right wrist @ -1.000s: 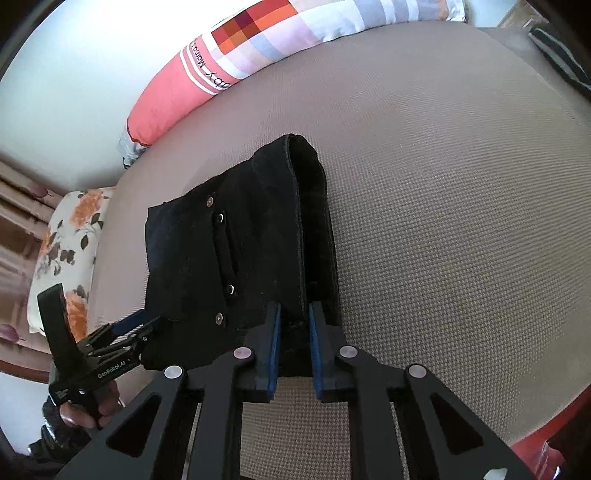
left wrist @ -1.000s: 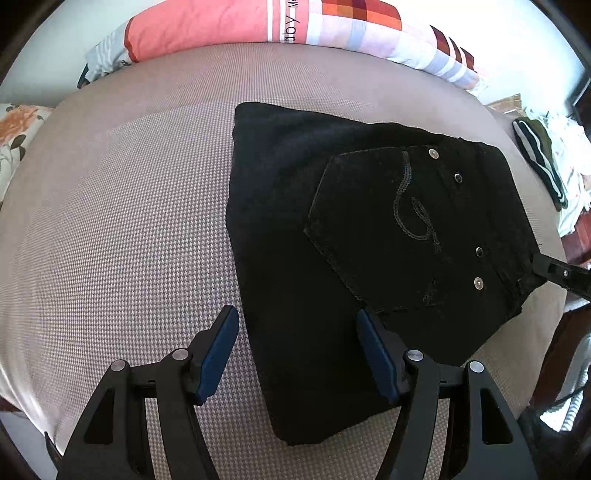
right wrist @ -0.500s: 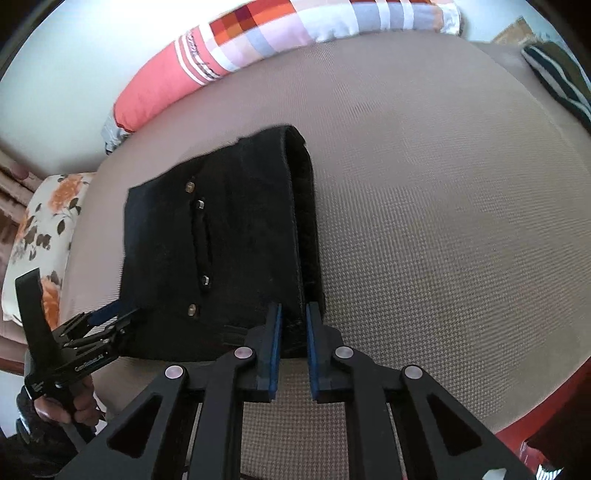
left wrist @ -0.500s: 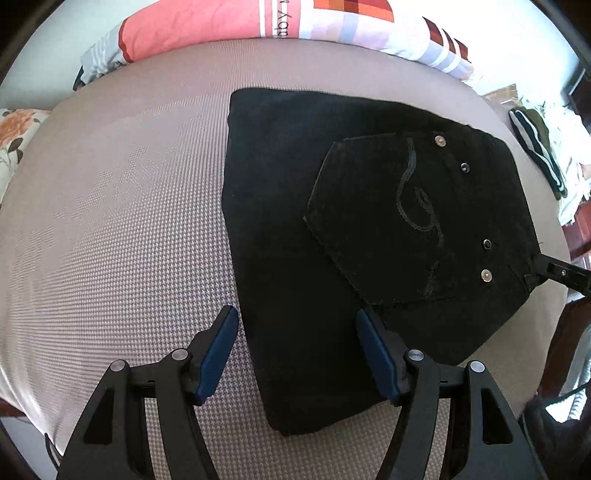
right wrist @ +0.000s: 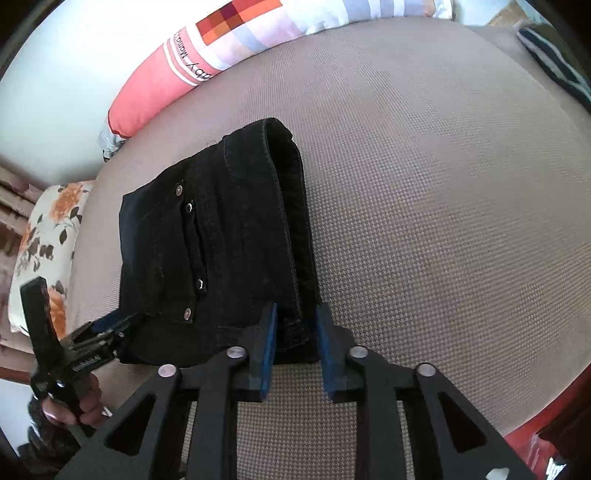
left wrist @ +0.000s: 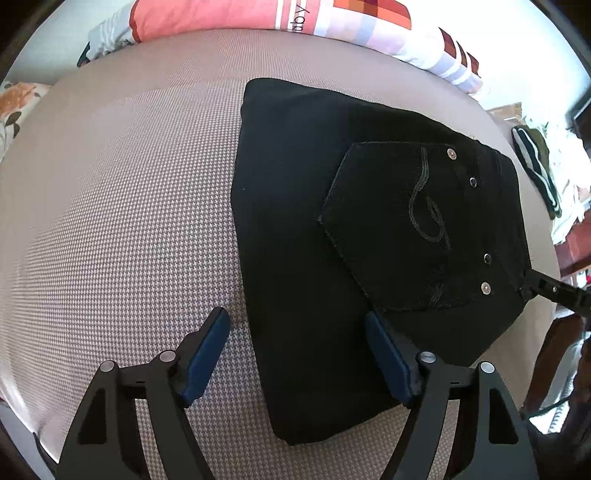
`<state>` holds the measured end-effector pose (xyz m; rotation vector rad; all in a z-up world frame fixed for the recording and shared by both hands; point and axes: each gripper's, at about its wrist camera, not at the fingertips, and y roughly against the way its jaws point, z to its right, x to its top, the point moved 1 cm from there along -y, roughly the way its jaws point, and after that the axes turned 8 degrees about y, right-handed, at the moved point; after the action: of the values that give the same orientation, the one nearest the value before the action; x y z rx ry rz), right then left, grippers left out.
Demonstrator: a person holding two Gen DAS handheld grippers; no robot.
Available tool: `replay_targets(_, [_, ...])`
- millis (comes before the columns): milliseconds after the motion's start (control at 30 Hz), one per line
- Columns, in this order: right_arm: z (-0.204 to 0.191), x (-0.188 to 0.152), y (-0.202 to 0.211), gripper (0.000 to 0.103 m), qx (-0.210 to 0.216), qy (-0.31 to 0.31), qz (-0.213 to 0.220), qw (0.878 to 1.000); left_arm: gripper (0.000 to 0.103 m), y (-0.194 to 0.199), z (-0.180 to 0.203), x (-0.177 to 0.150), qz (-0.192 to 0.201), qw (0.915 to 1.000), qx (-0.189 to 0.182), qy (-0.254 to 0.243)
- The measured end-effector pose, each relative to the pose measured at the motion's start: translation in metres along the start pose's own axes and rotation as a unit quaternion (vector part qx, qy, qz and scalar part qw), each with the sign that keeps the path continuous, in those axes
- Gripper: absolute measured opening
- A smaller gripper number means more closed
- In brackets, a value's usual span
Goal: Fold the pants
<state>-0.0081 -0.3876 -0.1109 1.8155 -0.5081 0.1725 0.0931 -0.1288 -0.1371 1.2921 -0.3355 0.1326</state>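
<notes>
The black pants (left wrist: 351, 251) lie folded into a compact stack on the grey-beige mattress (left wrist: 129, 203), back pocket with rivets facing up. My left gripper (left wrist: 295, 354) is open, its jaws straddling the stack's near left edge. In the right wrist view the pants (right wrist: 221, 240) show their folded waistband edge. My right gripper (right wrist: 295, 339) has its jaws parted around the near corner of that edge, with a gap on each side. The right gripper's tip shows in the left wrist view (left wrist: 554, 291); the left gripper shows in the right wrist view (right wrist: 107, 332).
A pink and checked bolster pillow (left wrist: 258, 18) lies along the far edge by the wall. A floral cushion (right wrist: 44, 236) sits at the left. Striped dark clothes (left wrist: 535, 166) and a pile of laundry lie at the right. The red bed frame (right wrist: 535, 424) marks the near edge.
My right gripper's jaws have opened from being shut on the pants' waistband edge. The left gripper stays open over the stack's near edge; the pants rest flat.
</notes>
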Motion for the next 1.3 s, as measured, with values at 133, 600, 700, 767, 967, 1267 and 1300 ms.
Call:
replay_targets(133, [0.000,0.002,0.002,0.022,0.004,-0.003,0.001,1.000,0.077,0.006,0.000,0.005,0.005,1.0000,-0.004,0.002])
replay_targets(600, [-0.005,0.033,-0.002,0.040,0.025,0.029,0.009,0.999,0.077,0.024,-0.029,0.026,0.037,0.9979,-0.034,0.042])
replay_targets(700, [0.006,0.040,-0.014,0.040,0.044,0.024,-0.004,0.999,0.076,0.021,-0.041,0.032,0.029,0.9971,-0.037,0.059])
replay_targets(767, [0.013,0.042,-0.022,0.041,0.062,0.017,-0.013,0.998,0.076,0.020,-0.040,0.033,0.023,0.9962,-0.050,0.068])
replay_targets(967, [0.042,0.043,-0.045,0.042,0.151,-0.022,-0.036,0.988,0.075,0.011,-0.048,0.035,-0.016,0.9909,-0.095,0.094])
replay_targets(1267, [0.064,0.049,-0.063,0.042,0.251,-0.027,-0.056,0.966,0.075,0.001,-0.065,0.037,-0.059,0.9748,-0.171,0.130])
replay_targets(1300, [0.065,0.050,-0.065,0.042,0.259,-0.028,-0.057,0.964,0.075,0.000,-0.064,0.038,-0.060,0.9741,-0.175,0.130])
